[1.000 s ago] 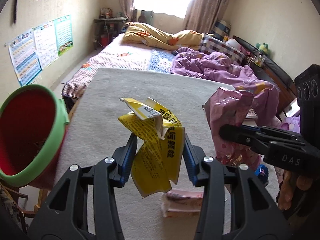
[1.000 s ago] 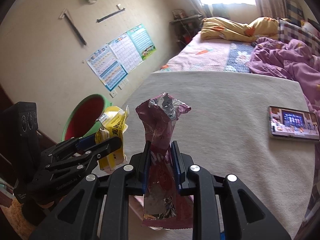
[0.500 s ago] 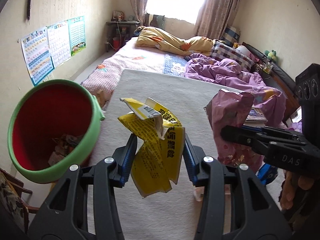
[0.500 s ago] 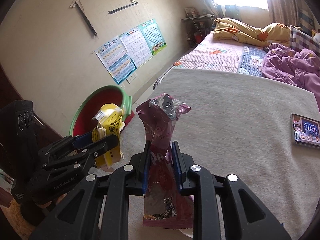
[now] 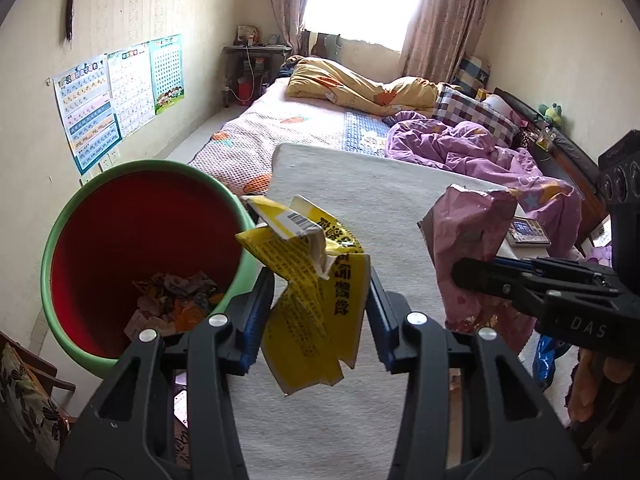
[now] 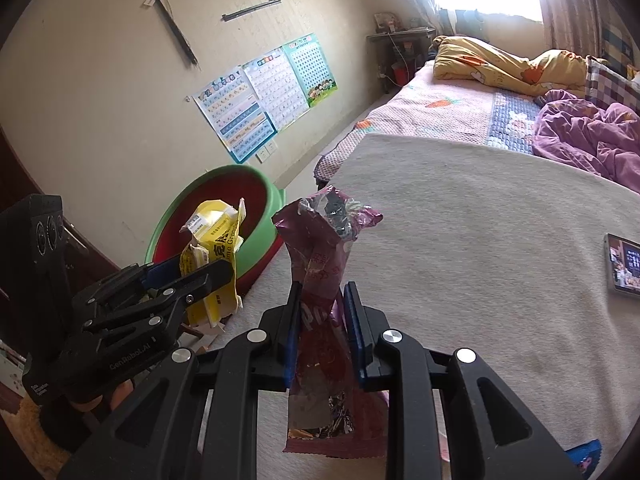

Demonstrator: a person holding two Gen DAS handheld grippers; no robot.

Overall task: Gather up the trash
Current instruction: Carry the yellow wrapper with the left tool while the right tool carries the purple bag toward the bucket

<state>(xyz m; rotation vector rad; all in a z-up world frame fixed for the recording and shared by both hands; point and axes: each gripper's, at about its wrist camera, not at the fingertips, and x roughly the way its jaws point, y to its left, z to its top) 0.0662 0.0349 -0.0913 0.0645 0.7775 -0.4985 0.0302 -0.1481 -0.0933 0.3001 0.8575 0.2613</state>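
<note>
My left gripper (image 5: 320, 300) is shut on a crumpled yellow wrapper (image 5: 316, 280) and holds it in the air just right of the bin. The bin (image 5: 132, 256) is green outside and red inside, with several scraps at its bottom. My right gripper (image 6: 320, 320) is shut on a pink snack bag (image 6: 324, 280) above the beige table surface (image 6: 480, 260). In the right wrist view the left gripper (image 6: 188, 276) with the yellow wrapper (image 6: 212, 256) is in front of the bin (image 6: 224, 216). The pink bag also shows in the left wrist view (image 5: 468, 248).
A phone (image 6: 622, 268) lies on the table at the right. A blue wrapper (image 6: 584, 454) lies at the table's near right edge. A bed with a purple duvet (image 5: 472, 148) stands behind. Posters (image 5: 116, 92) hang on the left wall.
Both grippers have moved left toward the bin with their wrappers. The bin's opening and the scraps inside have come into fuller view.
</note>
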